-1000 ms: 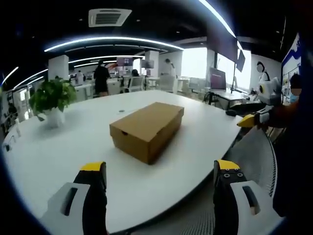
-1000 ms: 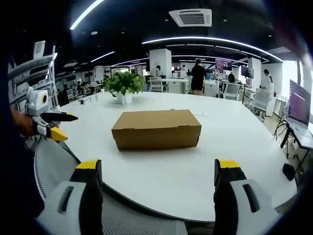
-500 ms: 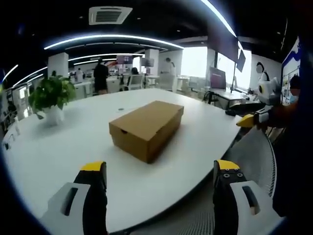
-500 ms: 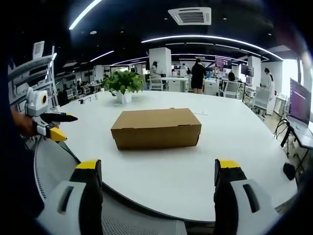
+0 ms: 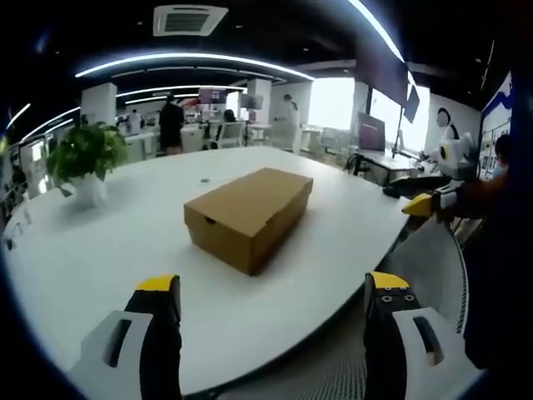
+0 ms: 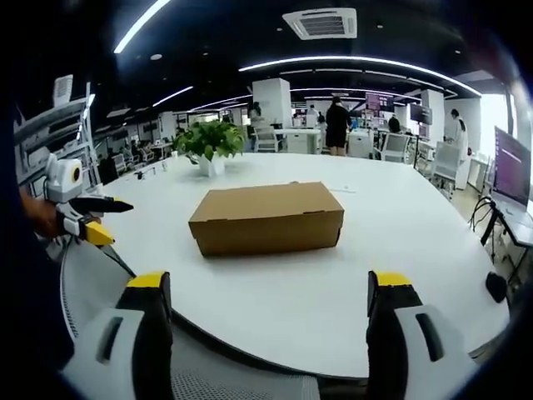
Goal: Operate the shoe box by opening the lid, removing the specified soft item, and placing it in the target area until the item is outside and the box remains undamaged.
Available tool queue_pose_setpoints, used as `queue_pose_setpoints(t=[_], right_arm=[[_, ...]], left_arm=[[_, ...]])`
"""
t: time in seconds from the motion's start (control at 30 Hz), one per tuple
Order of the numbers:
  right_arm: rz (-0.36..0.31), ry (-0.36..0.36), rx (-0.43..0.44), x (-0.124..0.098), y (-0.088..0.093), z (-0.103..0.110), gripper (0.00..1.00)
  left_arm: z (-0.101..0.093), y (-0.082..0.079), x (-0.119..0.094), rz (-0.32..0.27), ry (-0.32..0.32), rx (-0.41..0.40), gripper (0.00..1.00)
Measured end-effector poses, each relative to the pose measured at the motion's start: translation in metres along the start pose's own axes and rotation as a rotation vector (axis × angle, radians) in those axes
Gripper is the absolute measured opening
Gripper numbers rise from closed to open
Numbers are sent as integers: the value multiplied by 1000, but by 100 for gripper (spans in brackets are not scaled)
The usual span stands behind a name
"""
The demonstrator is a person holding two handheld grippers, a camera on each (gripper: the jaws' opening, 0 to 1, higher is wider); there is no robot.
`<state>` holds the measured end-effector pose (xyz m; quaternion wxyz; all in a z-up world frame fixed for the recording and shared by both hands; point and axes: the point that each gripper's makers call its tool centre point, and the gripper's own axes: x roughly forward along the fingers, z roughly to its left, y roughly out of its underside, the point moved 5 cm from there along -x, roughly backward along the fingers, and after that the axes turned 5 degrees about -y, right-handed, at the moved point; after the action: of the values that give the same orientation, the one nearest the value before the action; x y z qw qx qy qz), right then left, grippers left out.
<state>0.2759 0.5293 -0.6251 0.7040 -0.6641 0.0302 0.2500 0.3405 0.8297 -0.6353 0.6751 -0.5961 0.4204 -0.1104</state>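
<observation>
Cardboard shoe box (image 5: 247,215) is seen lying closed on the white table (image 5: 100,250), well in from every edge, with its lid down flat. In the left gripper view it is turned corner-on; in the right gripper view its long side (image 6: 266,218) is faced squarely. Nothing is touched by either tool.

The left gripper (image 5: 271,310) is held above the near edge of the table, its yellow-tipped jaws spread wide apart with nothing between them. The right gripper (image 6: 266,310) is likewise held off the near edge, jaws spread wide and empty. In the right gripper view the left gripper (image 6: 87,218) is seen from the side by the table's left edge, gripped by a hand; in the left gripper view the right gripper (image 5: 433,200) is seen at the right edge.

A potted plant (image 6: 208,143) is stood near the far edge of the table. A mesh chair back (image 6: 96,283) is seen below the near edge. People are seen standing at desks in the office beyond.
</observation>
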Motion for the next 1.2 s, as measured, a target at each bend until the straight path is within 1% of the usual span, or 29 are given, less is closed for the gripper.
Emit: queue_pose_setpoints(t=[0.07, 0.13, 0.2, 0.27, 0.33, 0.37, 0.43, 0.47, 0.5, 0.53, 0.57, 0.6, 0.63, 0.67, 0.7, 0.73, 0.77, 0.8, 0.87, 0.9, 0.93, 0.97, 1.0, 1.07, 1.1, 1.13, 1.2], right_arm=[[-2, 3, 27, 2, -2, -2, 96], [-1, -11, 28, 6, -5, -4, 96], [12, -8, 9, 11, -7, -12, 96], [12, -7, 16, 18, -13, -23, 96], [26, -6, 0, 30, -22, -36, 96], [27, -6, -9, 35, -27, -41, 96], [36, -10, -29, 51, -39, -56, 95], [35, -9, -32, 61, -46, -65, 96], [39, -7, -30, 68, -50, -72, 96], [63, 3, -11, 76, -51, -79, 96], [80, 10, 41, 86, -53, -88, 96], [78, 14, 47, 93, -56, -93, 96], [85, 12, 46, 104, -58, -98, 96], [99, 11, 60, 110, -59, -101, 96], [102, 10, 68, 121, -62, -105, 96], [104, 7, 75, 127, -64, -108, 95], [114, 2, 95, 138, -66, -111, 93], [114, 1, 99, 145, -68, -114, 92], [141, 0, 126, 164, -67, -119, 89], [168, 0, 164, 170, -64, -121, 88], [167, -8, 177, 177, -64, -121, 88], [169, -9, 163, 187, -65, -124, 87], [195, -10, 170, 191, -63, -124, 86], [202, -31, 179, 204, -64, -123, 85], [219, -33, 184, 209, -63, -123, 84], [230, -38, 186, 213, -63, -123, 83], [243, -38, 191, 223, -61, -127, 80]], left_arm=[[2, 0, 2, 16, 6, -4, 94], [7, -4, 4, 5, 9, -19, 93], [13, -6, 8, 21, 10, -34, 92], [23, -17, 14, 15, -1, -18, 91], [34, -31, 24, 17, -7, -25, 90], [42, -40, 30, 3, -11, -30, 89], [49, -54, 39, -6, -11, -45, 87], [57, -62, 48, -11, -8, -63, 86], [62, -65, 54, -1, -8, -83, 83], [70, -70, 63, 20, -18, -127, 81], [72, -71, 66, 31, -20, -142, 80], [78, -78, 74, 21, -18, -192, 81], [82, -83, 79, -3, -18, -215, 80], [86, -85, 86, 5, -27, -265, 80], [88, -85, 90, 27, -32, -282, 80], [90, -83, 98, 47, -31, -318, 78], [93, -81, 103, 56, -41, -352, 75], [95, -77, 110, 82, -57, -385, 71], [95, -70, 122, 103, -60, -486, 68], [94, -66, 126, 114, -67, -522, 68], [93, -63, 131, 114, -78, -564, 68], [92, -58, 134, 132, -81, -581, 68], [91, -53, 136, 161, -89, -605, 68], [91, -48, 142, 165, -109, -616, 69], [92, -44, 144, 180, -121, -636, 69], [91, -43, 147, 189, -120, -654, 69], [93, -39, 150, 210, -136, -673, 68]])
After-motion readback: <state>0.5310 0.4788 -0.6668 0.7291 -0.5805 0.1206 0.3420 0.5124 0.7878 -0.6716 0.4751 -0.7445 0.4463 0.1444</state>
